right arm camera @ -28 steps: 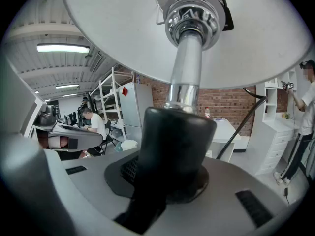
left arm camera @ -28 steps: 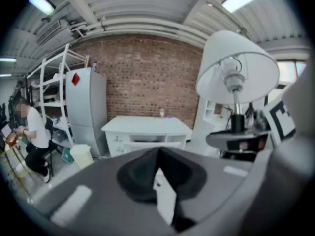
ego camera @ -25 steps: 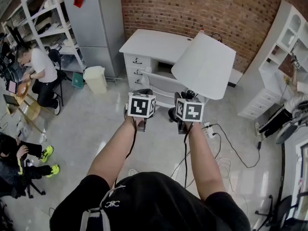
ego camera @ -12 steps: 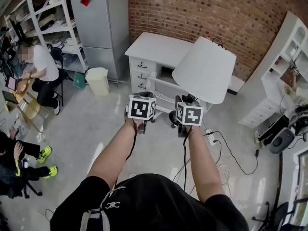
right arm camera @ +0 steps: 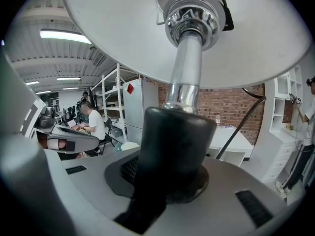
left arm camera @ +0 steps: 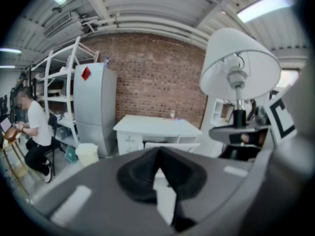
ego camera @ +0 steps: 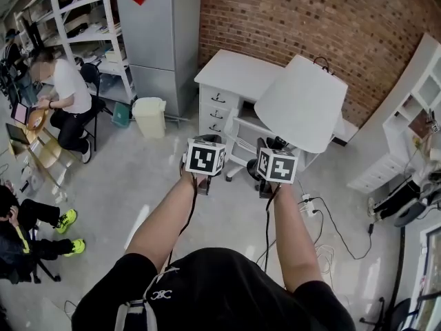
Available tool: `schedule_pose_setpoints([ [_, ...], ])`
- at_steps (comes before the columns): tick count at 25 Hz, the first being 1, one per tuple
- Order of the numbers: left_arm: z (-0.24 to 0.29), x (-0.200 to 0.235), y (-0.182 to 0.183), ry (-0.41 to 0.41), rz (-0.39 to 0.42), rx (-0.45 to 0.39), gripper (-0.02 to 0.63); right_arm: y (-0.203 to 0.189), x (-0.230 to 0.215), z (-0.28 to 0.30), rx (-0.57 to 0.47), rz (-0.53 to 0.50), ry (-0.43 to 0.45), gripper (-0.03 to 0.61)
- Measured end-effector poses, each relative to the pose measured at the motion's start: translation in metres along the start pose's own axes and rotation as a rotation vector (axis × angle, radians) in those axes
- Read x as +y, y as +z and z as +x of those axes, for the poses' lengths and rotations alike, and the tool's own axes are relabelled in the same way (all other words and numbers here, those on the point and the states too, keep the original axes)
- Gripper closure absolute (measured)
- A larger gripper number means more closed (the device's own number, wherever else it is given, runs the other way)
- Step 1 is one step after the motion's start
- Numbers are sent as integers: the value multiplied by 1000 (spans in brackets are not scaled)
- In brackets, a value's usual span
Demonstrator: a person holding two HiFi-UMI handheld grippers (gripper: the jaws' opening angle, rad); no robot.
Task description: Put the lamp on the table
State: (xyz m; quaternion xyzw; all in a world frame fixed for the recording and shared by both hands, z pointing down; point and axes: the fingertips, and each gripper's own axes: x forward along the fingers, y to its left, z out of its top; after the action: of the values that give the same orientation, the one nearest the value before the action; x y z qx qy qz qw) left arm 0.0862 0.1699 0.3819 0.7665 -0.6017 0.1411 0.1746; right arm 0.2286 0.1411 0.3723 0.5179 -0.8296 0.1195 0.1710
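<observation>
The room had a brick wall (ego camera: pixel 310 19) at the back and a pale glossy floor. At the left a seated person (ego camera: pixel 65 88) worked by open shelves; next came a tall grey cabinet (ego camera: pixel 158 40), a white bin (ego camera: pixel 150 116), then the white table (ego camera: pixel 238 71) with drawers against the wall.

The left gripper (left arm camera: pixel 158 156) had its tongs together with nothing between them. The right gripper (right arm camera: pixel 170 181) was clamped on the black stem of the lamp (ego camera: pixel 303 102), which it held upright in the air over the floor, short of the table's near edge and toward its right near corner.

By my judgement, the pick-up was done and the carry under way; left to do were reaching the table, setting the base on its top and letting go.

The head view gave the layout, with the white shade covering the table's right end, but the marker cubes hid both pairs of tongs. The left gripper view showed the empty tongs, the lamp's dark base disc and the underside of the shade. The right gripper view showed the grip on the stem and a small bottle (right arm camera: pixel 217 118) near the table's far edge.
</observation>
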Motion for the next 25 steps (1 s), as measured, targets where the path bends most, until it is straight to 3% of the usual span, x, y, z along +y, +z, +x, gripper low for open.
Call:
schedule_pose_setpoints([
  [8,6,45,-16,-17,-20,25,612,12,25,22,-3,-2,-16,486],
  [17,65,79,-4,-16,-15,38,613,50,11,86,-31,-22,-5,486],
  [25,150,118,61,33,-9,33,612,119,-28,183,-63,-27,30,487],
])
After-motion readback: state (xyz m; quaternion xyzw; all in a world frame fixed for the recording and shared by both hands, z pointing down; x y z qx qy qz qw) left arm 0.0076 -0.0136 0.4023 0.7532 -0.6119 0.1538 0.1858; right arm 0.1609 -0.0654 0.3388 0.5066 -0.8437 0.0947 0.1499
